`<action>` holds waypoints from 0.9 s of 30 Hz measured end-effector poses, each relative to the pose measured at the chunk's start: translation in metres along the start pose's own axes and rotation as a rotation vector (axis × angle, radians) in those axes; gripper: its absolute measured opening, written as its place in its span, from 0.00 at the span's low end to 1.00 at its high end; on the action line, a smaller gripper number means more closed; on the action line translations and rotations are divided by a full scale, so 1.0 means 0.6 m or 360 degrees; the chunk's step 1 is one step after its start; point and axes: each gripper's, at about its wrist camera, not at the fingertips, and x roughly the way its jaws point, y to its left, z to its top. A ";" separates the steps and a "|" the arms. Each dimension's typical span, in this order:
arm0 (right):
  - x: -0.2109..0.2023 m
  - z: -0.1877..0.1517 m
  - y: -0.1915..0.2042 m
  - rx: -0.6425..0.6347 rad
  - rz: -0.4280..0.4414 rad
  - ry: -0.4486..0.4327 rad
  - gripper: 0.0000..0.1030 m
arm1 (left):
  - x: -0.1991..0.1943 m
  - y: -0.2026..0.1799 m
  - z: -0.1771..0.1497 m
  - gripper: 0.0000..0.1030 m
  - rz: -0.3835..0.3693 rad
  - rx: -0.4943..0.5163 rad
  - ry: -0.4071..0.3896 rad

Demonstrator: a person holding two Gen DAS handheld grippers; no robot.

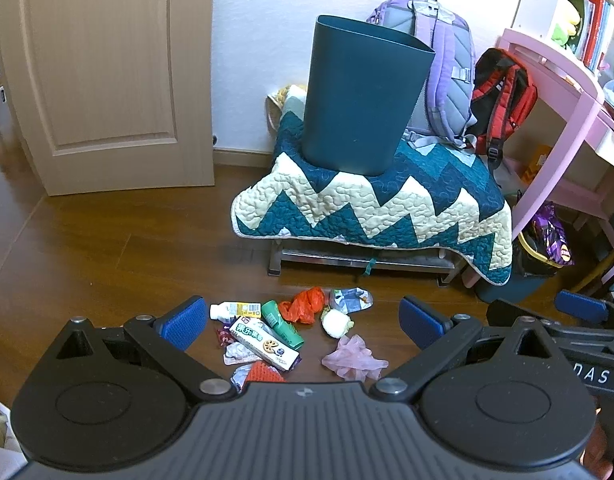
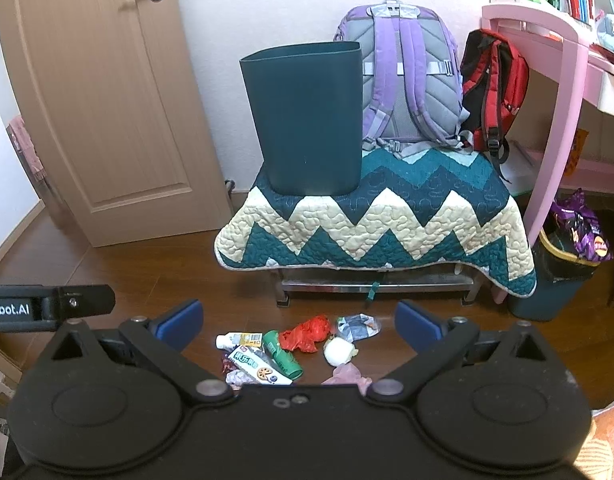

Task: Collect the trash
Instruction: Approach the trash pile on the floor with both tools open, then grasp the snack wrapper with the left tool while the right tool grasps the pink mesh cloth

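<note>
A dark teal bin (image 1: 361, 100) (image 2: 309, 118) stands upright on a quilt-covered stool (image 1: 371, 204) (image 2: 371, 224). Trash lies on the wood floor in front of it: a white bottle (image 1: 235, 311) (image 2: 239, 339), a cookie box (image 1: 263, 343) (image 2: 259, 366), a green wrapper (image 1: 281, 322) (image 2: 282, 354), a red bag (image 1: 305, 304) (image 2: 307, 333), a white ball (image 1: 337, 323) (image 2: 338, 351), a pink glove (image 1: 353, 358) (image 2: 349, 375) and a crumpled grey wrapper (image 1: 351, 299) (image 2: 357, 327). My left gripper (image 1: 303, 322) and right gripper (image 2: 299, 324) are both open and empty, held above the pile.
A purple backpack (image 2: 403, 76) and a red backpack (image 2: 493, 88) lean behind the bin. A pink desk (image 2: 559, 92) and a full dark bin (image 2: 563, 276) stand at the right. A door (image 2: 95, 100) is at the left.
</note>
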 end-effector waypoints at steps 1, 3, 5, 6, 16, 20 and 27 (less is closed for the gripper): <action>-0.002 0.003 0.000 -0.0003 0.0002 -0.0009 0.99 | -0.001 -0.001 0.001 1.00 -0.0001 0.0014 -0.0009; -0.007 0.009 -0.002 -0.0005 0.0009 -0.0032 0.99 | -0.005 -0.002 0.001 1.00 -0.0006 0.0033 -0.0031; -0.015 0.013 -0.001 -0.0014 0.0014 -0.0060 0.99 | -0.010 -0.004 0.002 1.00 -0.0012 0.0047 -0.0064; -0.018 0.015 -0.001 -0.0019 0.0017 -0.0073 0.99 | -0.013 -0.004 0.004 1.00 -0.0011 0.0056 -0.0081; -0.039 0.021 0.012 -0.0096 0.0025 -0.0131 0.99 | -0.036 -0.017 0.000 1.00 -0.0014 0.0144 -0.0172; -0.044 0.023 0.015 -0.0112 0.0026 -0.0153 0.99 | -0.043 -0.024 -0.002 1.00 -0.0018 0.0175 -0.0199; -0.046 0.025 0.017 -0.0118 0.0033 -0.0160 0.99 | -0.046 -0.024 -0.005 1.00 -0.0034 0.0171 -0.0201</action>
